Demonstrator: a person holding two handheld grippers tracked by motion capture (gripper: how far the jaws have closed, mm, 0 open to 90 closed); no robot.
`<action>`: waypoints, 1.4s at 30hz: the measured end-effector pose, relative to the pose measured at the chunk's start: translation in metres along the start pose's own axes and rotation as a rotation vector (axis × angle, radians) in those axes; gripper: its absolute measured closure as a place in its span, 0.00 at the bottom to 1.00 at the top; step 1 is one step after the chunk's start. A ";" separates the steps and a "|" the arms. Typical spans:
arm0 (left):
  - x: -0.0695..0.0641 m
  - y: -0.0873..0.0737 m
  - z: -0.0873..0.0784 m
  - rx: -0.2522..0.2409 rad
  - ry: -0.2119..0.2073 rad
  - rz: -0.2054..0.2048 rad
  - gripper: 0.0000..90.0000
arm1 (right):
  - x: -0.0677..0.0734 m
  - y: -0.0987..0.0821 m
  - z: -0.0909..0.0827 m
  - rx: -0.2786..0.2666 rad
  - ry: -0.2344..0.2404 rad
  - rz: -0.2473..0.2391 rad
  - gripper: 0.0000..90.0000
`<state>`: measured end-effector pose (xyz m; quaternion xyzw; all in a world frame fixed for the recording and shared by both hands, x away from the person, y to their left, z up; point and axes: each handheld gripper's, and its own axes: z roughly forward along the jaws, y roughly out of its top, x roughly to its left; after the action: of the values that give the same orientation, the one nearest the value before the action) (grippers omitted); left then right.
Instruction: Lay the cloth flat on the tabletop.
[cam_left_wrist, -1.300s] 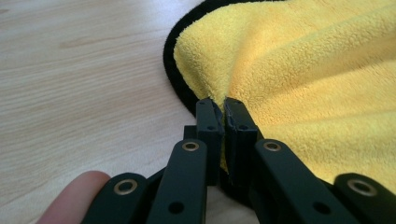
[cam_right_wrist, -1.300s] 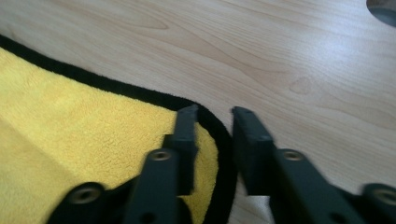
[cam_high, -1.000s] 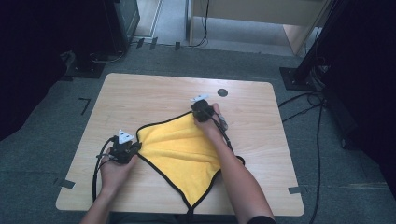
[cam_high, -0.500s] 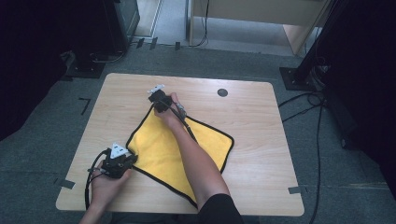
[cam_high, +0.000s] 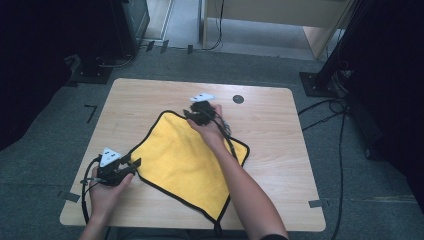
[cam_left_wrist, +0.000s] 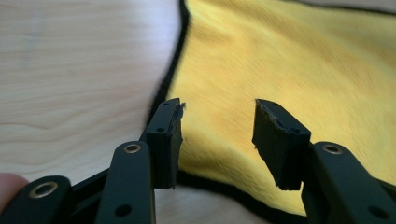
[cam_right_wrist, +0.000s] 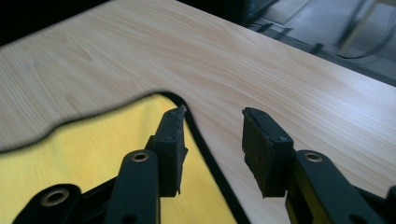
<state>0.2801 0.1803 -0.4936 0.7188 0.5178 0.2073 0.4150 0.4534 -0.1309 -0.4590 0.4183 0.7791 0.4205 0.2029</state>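
Note:
A yellow cloth (cam_high: 185, 160) with a black hem lies spread flat on the wooden table (cam_high: 270, 130), one corner toward each side. My left gripper (cam_high: 134, 164) sits at its left corner, and the jaws have just been opening. In the left gripper view that gripper (cam_left_wrist: 217, 140) stands open above the cloth (cam_left_wrist: 289, 60), its pads off the fabric. My right gripper (cam_high: 189, 116) hovers by the far corner. In the right gripper view that gripper (cam_right_wrist: 212, 140) has also just been opening over the cloth's hem (cam_right_wrist: 93, 154), gripping nothing.
A small round black hole (cam_high: 238, 99) marks the table's far side. Black stands and cables (cam_high: 330, 107) lie on the grey floor around the table. Bare wood stretches to the right of the cloth (cam_high: 280, 165).
The right gripper carried a cloth corner to the far left, unfolding the cloth, then let go and drew back to the right. The left gripper shifted toward the near left and released its corner.

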 end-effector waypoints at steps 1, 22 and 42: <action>0.004 0.001 -0.002 -0.014 0.020 -0.017 0.58 | -0.010 -0.010 -0.016 -0.001 -0.021 0.005 0.65; 0.013 -0.007 0.020 0.148 0.133 0.029 0.60 | -0.081 -0.152 -0.132 0.165 -0.168 0.140 0.95; -0.013 -0.014 0.020 0.154 -0.060 0.188 0.47 | -0.152 -0.080 -0.030 0.155 -0.323 0.220 0.95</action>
<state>0.2815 0.1630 -0.5146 0.7998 0.4500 0.1830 0.3525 0.4813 -0.2946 -0.5130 0.5772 0.7160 0.3065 0.2454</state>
